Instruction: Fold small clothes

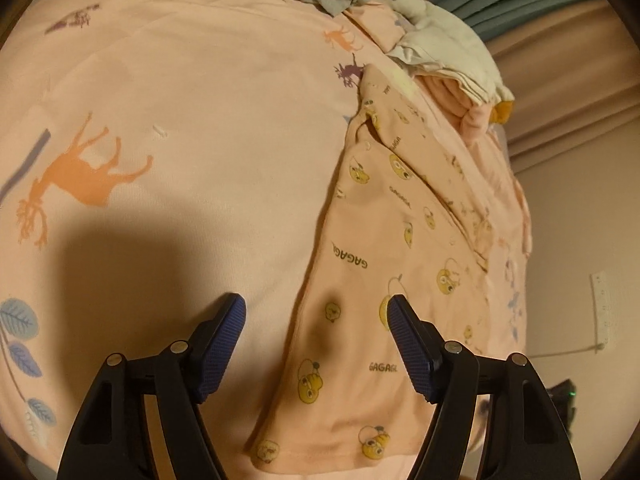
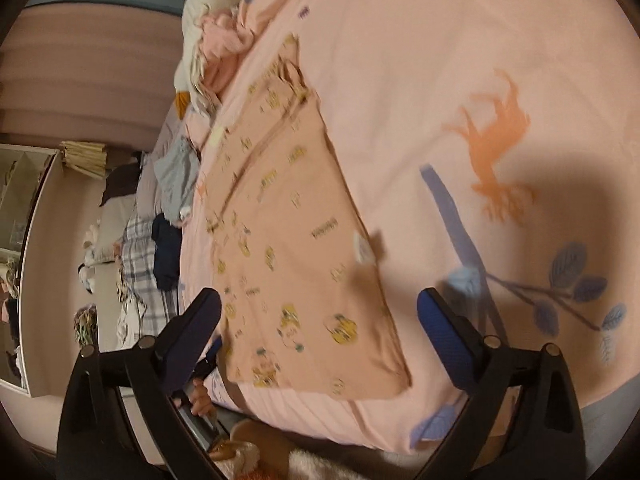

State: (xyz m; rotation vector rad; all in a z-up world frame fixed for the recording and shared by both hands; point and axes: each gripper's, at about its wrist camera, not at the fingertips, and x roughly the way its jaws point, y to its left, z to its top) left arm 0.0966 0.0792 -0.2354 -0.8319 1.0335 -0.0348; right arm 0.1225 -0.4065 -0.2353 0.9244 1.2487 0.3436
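soft pink printed bedsheet (image 1: 200,100) under flat folded duck-print garment (image 1: 380,240); both grippers' ribbed blue fingers (image 1: 218,344) wide apart, empty

Location: home bedroom, per bed w/ pink animal-print sheet (image 1: 200,100), plush goose (image 1: 432,28) at far edge, curtains (image 1: 568,92) behind.

Matt cotton-like garment (image 1: 360,280), soft bedsheet (image 1: 200,100)

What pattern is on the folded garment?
Yellow cartoon ducks and lettering on pink garment; left wrist view.
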